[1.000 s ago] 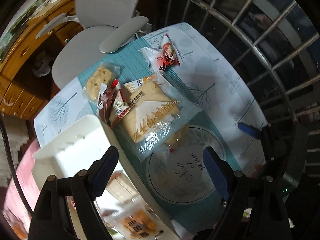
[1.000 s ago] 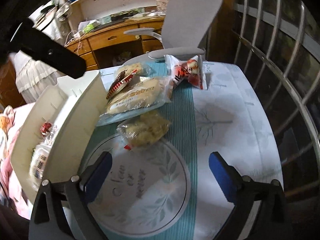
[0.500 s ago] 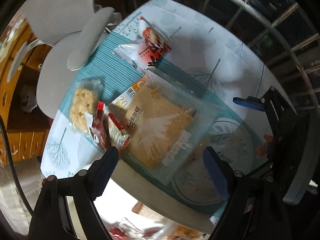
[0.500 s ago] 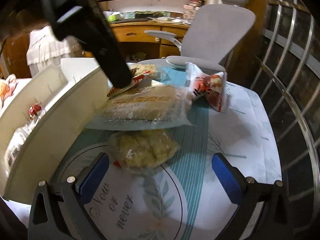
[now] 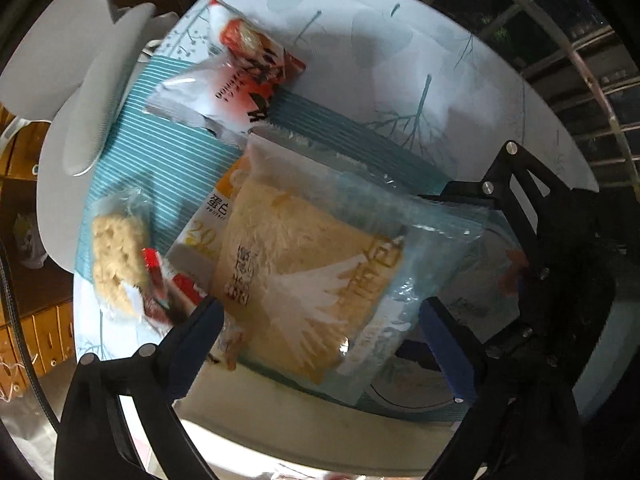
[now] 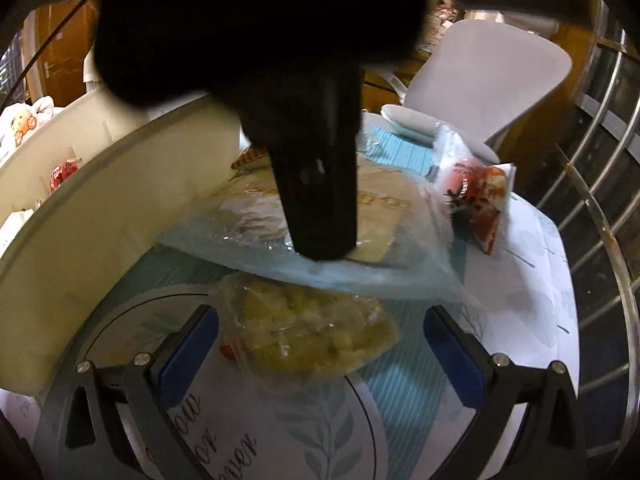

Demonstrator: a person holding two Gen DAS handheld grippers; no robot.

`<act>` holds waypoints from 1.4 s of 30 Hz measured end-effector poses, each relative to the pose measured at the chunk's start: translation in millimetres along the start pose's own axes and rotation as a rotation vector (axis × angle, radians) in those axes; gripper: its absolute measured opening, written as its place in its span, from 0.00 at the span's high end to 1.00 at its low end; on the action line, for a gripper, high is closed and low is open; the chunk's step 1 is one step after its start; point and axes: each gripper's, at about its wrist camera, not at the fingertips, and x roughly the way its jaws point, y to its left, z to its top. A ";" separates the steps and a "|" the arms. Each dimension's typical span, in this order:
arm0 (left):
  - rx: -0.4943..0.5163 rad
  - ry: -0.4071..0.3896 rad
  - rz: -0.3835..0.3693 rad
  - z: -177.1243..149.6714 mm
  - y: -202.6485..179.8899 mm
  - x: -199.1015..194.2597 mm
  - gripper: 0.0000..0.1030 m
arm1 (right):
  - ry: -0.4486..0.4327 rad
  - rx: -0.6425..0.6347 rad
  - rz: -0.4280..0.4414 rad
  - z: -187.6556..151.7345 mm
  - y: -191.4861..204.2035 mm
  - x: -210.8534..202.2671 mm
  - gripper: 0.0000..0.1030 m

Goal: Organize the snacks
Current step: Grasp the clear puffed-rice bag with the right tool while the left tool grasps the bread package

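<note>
Both my grippers over the snack pile, nothing pinched.

My left gripper (image 5: 320, 332) points straight down over the big clear bread packet (image 5: 316, 264); its jaws have just been opening and stand spread either side of it, pads clear. Only this view shows the orange packet (image 5: 216, 216) beneath it. My right gripper (image 6: 320, 344), fingers wide, frames the small pastry bag (image 6: 308, 332); only here do I see the white bin (image 6: 100, 216) beside the bread. Bare tablecloth (image 6: 528, 280) beyond the bread.
</note>
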 end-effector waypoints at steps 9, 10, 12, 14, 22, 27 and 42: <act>-0.015 0.009 -0.062 7.0 14.1 22.6 0.05 | 0.013 -0.029 0.034 -3.1 7.1 14.4 0.00; -0.019 0.005 -0.065 7.4 15.6 23.4 0.04 | 0.015 -0.026 0.039 -3.5 7.2 15.3 0.00; -0.027 -0.012 -0.079 8.2 19.9 24.8 0.04 | 0.038 -0.013 0.061 -3.8 8.0 18.9 0.01; -0.040 -0.022 -0.094 10.4 24.2 25.5 0.04 | 0.060 0.021 0.093 -3.5 3.3 23.2 0.03; -0.066 -0.068 -0.147 6.3 49.3 23.2 0.03 | 0.061 0.057 0.104 -10.4 0.0 14.6 0.27; -0.049 -0.105 -0.157 -3.5 55.4 22.0 0.04 | 0.087 0.078 0.092 -8.5 -1.6 6.8 0.29; -0.020 -0.143 -0.104 -22.5 49.0 13.9 0.25 | 0.185 0.145 0.128 -42.1 11.8 -34.2 0.29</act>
